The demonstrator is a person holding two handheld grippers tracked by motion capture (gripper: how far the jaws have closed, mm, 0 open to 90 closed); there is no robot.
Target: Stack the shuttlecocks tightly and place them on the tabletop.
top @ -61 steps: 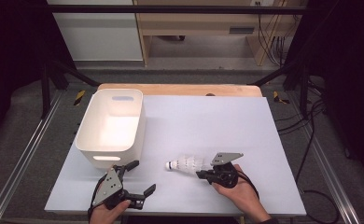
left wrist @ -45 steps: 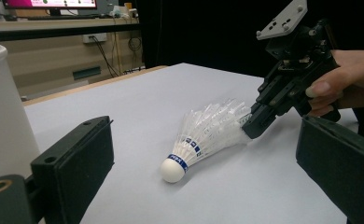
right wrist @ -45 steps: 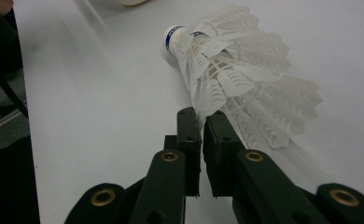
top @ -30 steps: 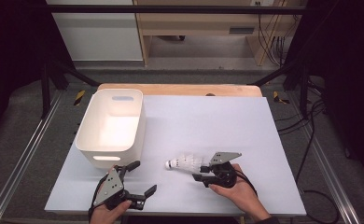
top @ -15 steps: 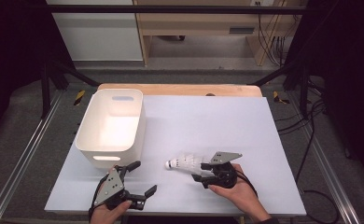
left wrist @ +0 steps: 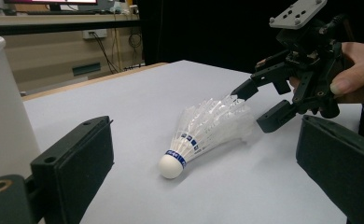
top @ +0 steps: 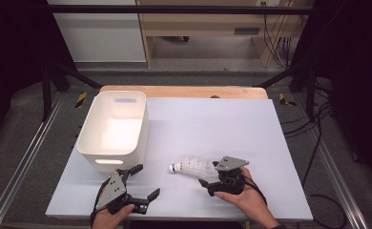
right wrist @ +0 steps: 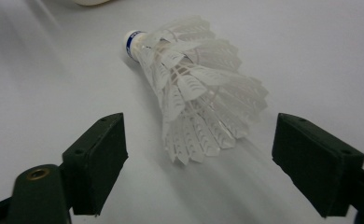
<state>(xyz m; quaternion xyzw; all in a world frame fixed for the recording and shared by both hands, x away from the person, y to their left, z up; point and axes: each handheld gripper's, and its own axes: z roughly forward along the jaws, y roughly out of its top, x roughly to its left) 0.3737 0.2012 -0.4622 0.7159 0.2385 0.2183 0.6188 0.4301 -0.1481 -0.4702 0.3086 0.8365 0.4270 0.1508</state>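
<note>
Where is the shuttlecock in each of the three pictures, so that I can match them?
High view: the shuttlecock lies on the white table, just left of the right gripper.
Left gripper view: at the centre, cork end toward the camera.
Right gripper view: upper centre, feathers toward the camera, between open jaws that have just been opening.
Shared landmark: the white bin, at the left edge of the left gripper view.

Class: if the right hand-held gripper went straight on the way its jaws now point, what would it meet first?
The shuttlecock: the right hand-held gripper has just been opening, and its jaws now stand apart behind the feather skirt, touching nothing. Its white cork lies beyond.
</note>
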